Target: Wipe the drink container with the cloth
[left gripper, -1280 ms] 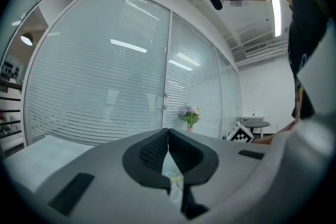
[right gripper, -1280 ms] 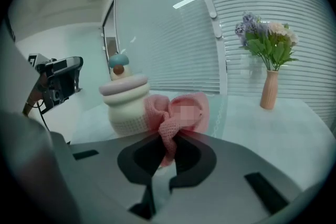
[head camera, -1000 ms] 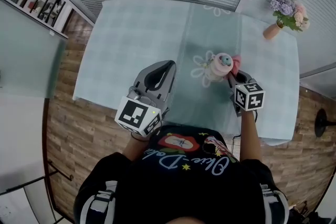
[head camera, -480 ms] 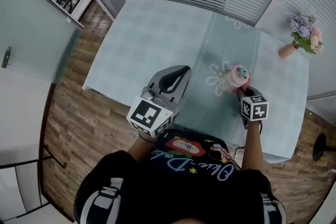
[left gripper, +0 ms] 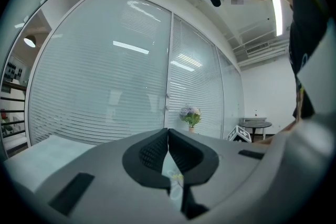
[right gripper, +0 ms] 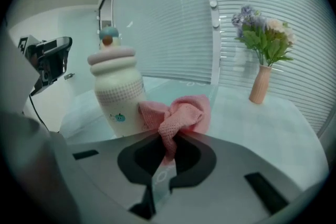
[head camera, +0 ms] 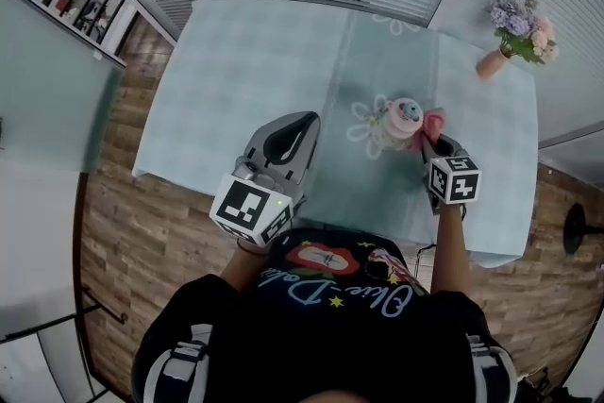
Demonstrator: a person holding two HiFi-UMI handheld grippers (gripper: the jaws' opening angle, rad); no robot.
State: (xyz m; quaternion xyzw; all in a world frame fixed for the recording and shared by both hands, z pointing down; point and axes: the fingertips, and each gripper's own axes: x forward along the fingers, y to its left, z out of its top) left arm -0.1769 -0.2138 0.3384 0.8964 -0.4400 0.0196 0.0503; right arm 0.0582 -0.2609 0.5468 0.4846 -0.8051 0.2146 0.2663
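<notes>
A desk [head camera: 245, 61] under a pale blue-green checked cover with printed flowers fills the middle of the head view. The left hand-held gripper [head camera: 302, 120] hangs above the near part of the desk, left of the bottle and apart from it. In its own view the left hand-held gripper [left gripper: 168, 136] has its jaws pressed together at the tips with nothing between them.

The right hand-held gripper [head camera: 429, 142] sits just right of the bottle, near the desk's front edge. Its jaws [right gripper: 168, 150] are closed on a bunched fold of the cloth.

The bottle [head camera: 400, 119] stands upright on the desk, right of centre. It is cream with a ridged pink lid and a blue knob on top [right gripper: 116, 93].

A vase of flowers [head camera: 514, 28] stands at the far right corner of the desk, well apart from the bottle.

The cloth [right gripper: 178, 112] is pink and knotted up, and its left edge lies against the bottle's lower side.
</notes>
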